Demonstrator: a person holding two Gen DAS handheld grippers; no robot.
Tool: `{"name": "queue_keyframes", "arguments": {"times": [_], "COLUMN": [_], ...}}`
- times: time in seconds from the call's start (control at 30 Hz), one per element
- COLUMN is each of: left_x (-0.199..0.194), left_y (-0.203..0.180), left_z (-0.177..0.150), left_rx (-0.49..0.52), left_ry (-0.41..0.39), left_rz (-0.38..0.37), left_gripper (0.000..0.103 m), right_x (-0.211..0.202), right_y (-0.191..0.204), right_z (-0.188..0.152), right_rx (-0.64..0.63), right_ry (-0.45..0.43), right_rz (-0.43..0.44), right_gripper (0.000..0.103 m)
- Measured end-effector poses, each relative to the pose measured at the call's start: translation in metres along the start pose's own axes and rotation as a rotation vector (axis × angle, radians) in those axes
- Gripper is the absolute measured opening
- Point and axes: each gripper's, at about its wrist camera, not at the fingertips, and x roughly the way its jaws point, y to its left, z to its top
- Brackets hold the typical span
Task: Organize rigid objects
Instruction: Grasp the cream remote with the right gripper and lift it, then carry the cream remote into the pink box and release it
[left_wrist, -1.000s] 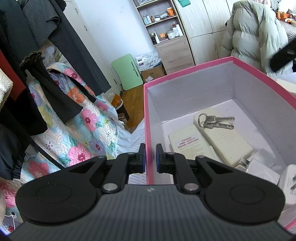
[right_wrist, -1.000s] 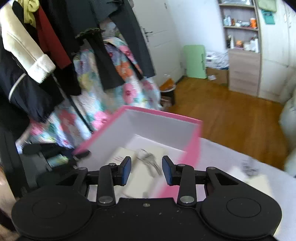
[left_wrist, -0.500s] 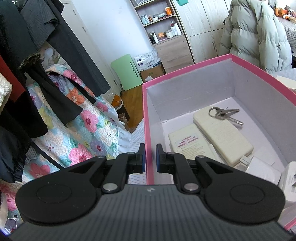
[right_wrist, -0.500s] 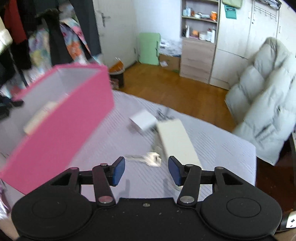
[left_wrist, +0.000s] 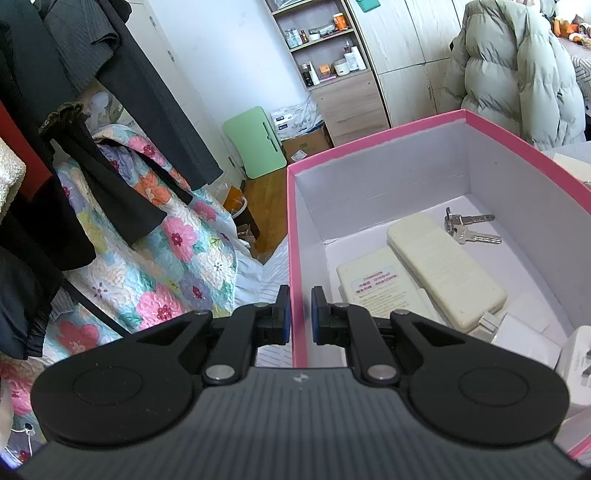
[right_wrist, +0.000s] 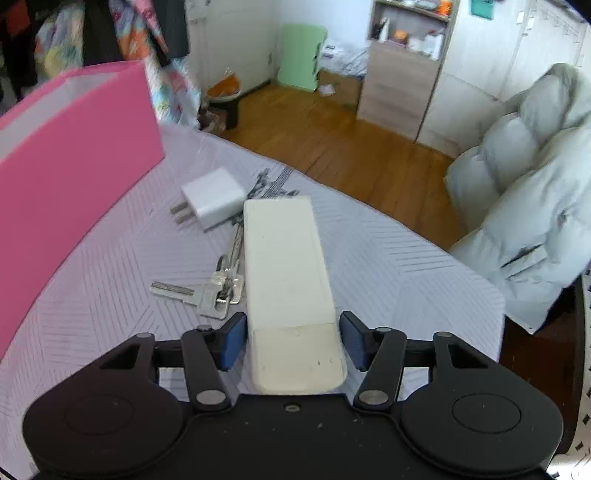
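Since 1 s ago: right gripper (right_wrist: 292, 341) swung off the pink cardboard box (right_wrist: 70, 155), dropped to the bed cover, jaws just been opening; now straddling near end of long white plastic remote (right_wrist: 286, 280). Blue pads stand off both sides of remote w/ small gaps, not pressing – grip released, nothing held. Keys in box also shifted: were lying on the cream remote, now off its far end on box floor.

Left gripper (left_wrist: 301, 314) same spot as before, clenched on near wall of box (left_wrist: 295, 236), one pad outside, one inside, wall pinched btwn.

Inside box, left view: bunch of silver keys on ring (left_wrist: 467, 227) on white floor nr far right; cream rectangular remote (left_wrist: 445, 267) lying diagonal, overlapping a flat cream device w/ printed label (left_wrist: 373, 280). White plug adapter (left_wrist: 574, 365) at near right corner; other small white bits beside it, can't ID.

Right view, on grey striped bed cover (right_wrist: 406, 266): white remote lengthwise, pointing away from gripper. Second set of silver keys (right_wrist: 207, 291) touching its left edge, partly tucked under. White square charger w/ two metal prongs (right_wrist: 212, 201) just beyond, nr remote's far left corner. Box to the left, apart from these.

Bkgd: puffy pale-green jacket (right_wrist: 528, 206) at right, wood floor (right_wrist: 332, 133) beyond bed.
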Motion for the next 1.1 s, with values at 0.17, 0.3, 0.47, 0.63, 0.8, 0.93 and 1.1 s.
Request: {"name": "queue_keyframes", "arguments": {"times": [0.17,0.3,0.47,0.63,0.8,0.93,1.1], "left_x": [0.000,0.000,0.000,0.001,0.001,0.001,0.000], "left_y": [-0.001,-0.002,-0.006,-0.004,-0.002,-0.002,0.000], "left_z": [0.000,0.002,0.002,0.002,0.002,0.001,0.001], "left_rx": [0.007,0.001,0.013,0.005,-0.010,-0.011,-0.017], "left_ry": [0.001,0.004,0.007,0.005,0.007,0.006,0.004], "left_rz": [0.005,0.012,0.025,0.021,0.023,0.023,0.020], "left_gripper": [0.009,0.009,0.010,0.010,0.010,0.010,0.010], "right_x": [0.016,0.028,0.033,0.015,-0.025,-0.055,-0.091], "right_y": [-0.010,-0.013,-0.006,-0.003,-0.002,0.007,0.030], "right_z": [0.016,0.026,0.037,0.031,0.016,0.008,0.007], "right_rx": [0.072,0.097,0.094,0.133,0.197,0.216,0.153], "right_ry": [-0.015,-0.038,-0.039,-0.059,-0.146,-0.191,-0.259], "right_rz": [0.049,0.046,0.034,0.012,0.030,0.083,0.112], "right_gripper": [0.065,0.072,0.058,0.058,0.058,0.058,0.058]}}
